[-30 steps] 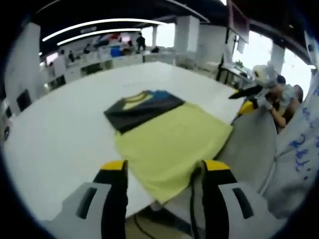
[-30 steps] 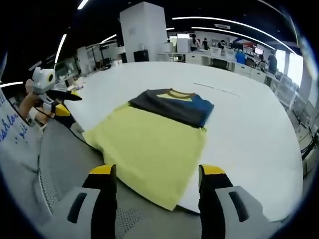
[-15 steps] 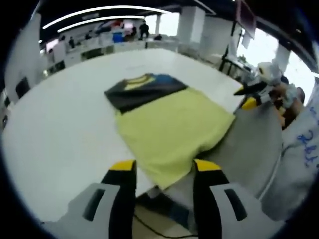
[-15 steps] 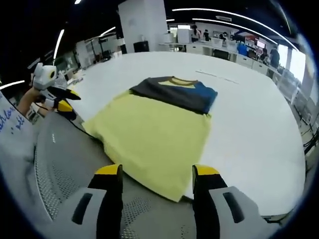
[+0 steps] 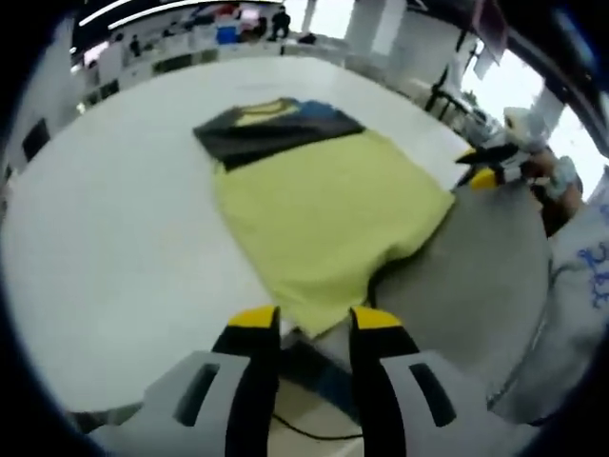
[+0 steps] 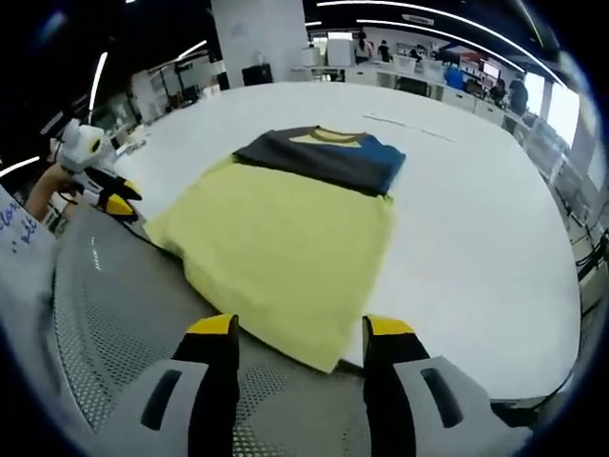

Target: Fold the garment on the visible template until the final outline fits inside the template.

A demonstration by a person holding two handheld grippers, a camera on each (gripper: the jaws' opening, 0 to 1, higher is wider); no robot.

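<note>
A yellow T-shirt (image 5: 319, 209) with a dark grey and blue shoulder band lies flat on the white table (image 5: 105, 228), collar at the far end. Its near hem reaches the table's edge. My left gripper (image 5: 314, 319) is open, its yellow-tipped jaws on either side of the hem's near corner. In the right gripper view the same shirt (image 6: 281, 238) lies ahead, and my right gripper (image 6: 301, 328) stands open just short of the hem's other corner. The right gripper (image 5: 485, 176) enters the left gripper view from the right, and the left gripper (image 6: 107, 202) shows at the left of the right gripper view.
A grey mesh chair back (image 6: 114, 314) stands against the table's near edge, between the two grippers; it is also in the left gripper view (image 5: 476, 276). A grey sleeve (image 5: 580, 286) with blue lettering is at the right. Desks and people are far behind.
Both views have moved closer to the shirt's near hem. The left gripper's jaws have narrowed clearly, the right gripper's slightly. The shirt has not moved.
</note>
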